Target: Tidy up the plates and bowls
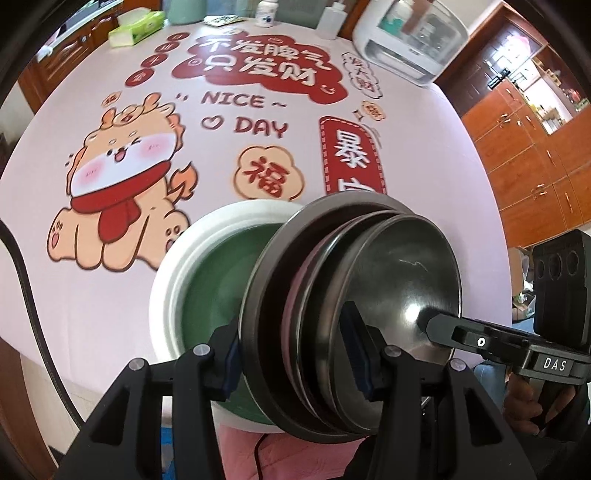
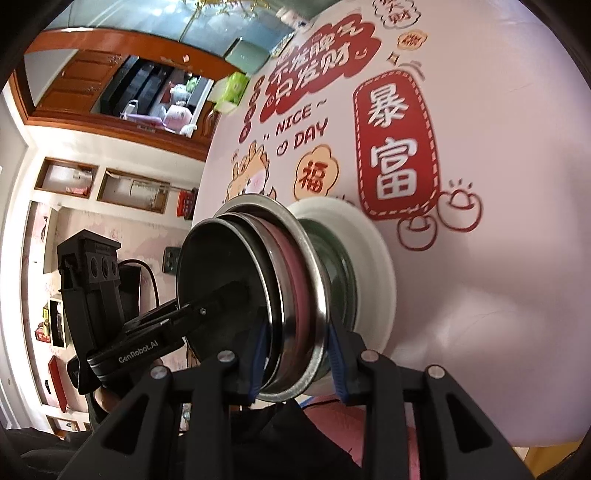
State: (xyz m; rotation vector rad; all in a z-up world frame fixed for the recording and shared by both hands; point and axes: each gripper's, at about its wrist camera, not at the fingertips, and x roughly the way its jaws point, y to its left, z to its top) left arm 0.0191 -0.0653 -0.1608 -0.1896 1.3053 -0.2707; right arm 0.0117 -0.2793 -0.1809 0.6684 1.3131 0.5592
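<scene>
Both tools angled down, pinching rims of steel bowl stack (image 1: 332, 302) frm opposite sides: left tool (image 1: 295, 362), right tool (image 2: 295, 363).

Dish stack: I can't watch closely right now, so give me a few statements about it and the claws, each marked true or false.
1. Both claws grip the dish stack. True: left claw, right claw.
2. The top bowl is plastic. False: it is metal.
3. The bottom plate has a white rim. True.
4. A tissue pack lies on the table. True.
5. The table cover is plain. False: it carries a cartoon print and lettering.
</scene>
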